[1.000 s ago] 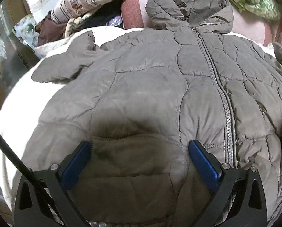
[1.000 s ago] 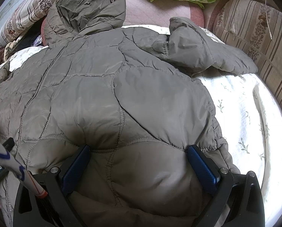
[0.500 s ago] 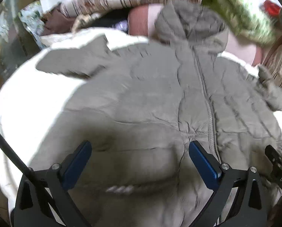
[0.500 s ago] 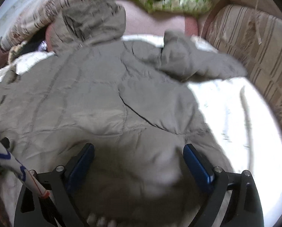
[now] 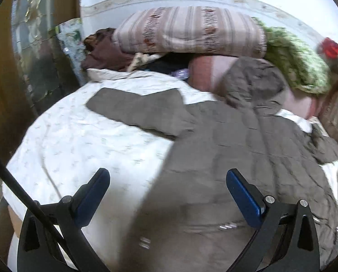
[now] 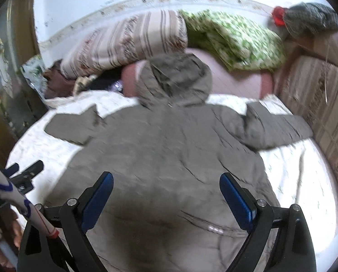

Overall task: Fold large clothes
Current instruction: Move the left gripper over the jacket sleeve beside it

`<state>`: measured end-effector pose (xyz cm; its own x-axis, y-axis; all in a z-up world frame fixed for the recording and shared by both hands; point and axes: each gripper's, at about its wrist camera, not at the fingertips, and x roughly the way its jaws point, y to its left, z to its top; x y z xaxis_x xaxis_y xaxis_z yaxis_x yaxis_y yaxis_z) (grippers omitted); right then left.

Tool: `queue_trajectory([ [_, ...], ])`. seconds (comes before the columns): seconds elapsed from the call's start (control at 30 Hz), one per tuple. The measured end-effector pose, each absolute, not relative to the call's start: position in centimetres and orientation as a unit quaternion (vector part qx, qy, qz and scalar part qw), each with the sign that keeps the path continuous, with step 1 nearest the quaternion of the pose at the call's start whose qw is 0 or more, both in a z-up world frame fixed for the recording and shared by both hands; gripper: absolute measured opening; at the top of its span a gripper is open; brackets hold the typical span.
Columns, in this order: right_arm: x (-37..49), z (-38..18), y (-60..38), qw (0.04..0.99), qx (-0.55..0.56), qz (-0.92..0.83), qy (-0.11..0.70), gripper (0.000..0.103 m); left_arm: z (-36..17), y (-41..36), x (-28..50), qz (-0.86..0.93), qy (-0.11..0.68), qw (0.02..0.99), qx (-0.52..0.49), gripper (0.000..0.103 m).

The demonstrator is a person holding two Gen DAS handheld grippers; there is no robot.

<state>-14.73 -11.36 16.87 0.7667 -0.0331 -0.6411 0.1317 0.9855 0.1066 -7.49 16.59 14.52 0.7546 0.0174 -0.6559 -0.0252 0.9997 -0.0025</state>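
A large olive-grey quilted hooded jacket (image 6: 169, 149) lies front up on a white bedsheet (image 6: 291, 172), both sleeves spread out and the hood (image 6: 175, 79) against the pillows. In the left wrist view the jacket (image 5: 237, 154) fills the right half, with its left sleeve (image 5: 141, 111) lying flat. My left gripper (image 5: 167, 191) is open and empty above the jacket's left hem edge. My right gripper (image 6: 165, 192) is open and empty above the jacket's lower body. The left gripper also shows in the right wrist view (image 6: 23, 172) at the left edge.
A striped pillow (image 6: 128, 38), a green patterned quilt (image 6: 234, 38) and a pink bolster (image 6: 237, 77) are piled at the head of the bed. A striped sofa back (image 6: 323, 99) borders the right side. A dark cabinet (image 5: 39, 52) stands left of the bed.
Both grippers have pulled back and up from the jacket, so much more of the bed and the far wall shows. The left gripper has shifted left over the sheet.
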Motion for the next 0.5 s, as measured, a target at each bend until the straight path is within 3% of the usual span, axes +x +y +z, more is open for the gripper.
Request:
queue_trajectory([
  [0.17, -13.1, 17.7, -10.0, 0.936, 0.084, -0.039, 0.339, 0.091, 13.6, 20.9, -3.7, 0.038, 0.369, 0.929, -0.014, 0.103],
  [0.5, -9.9, 14.5, -10.4, 0.918, 0.077, -0.067, 0.382, 0.091, 11.1, 27.1, 3.3, 0.087, 0.381, 0.921, -0.012, 0.103],
])
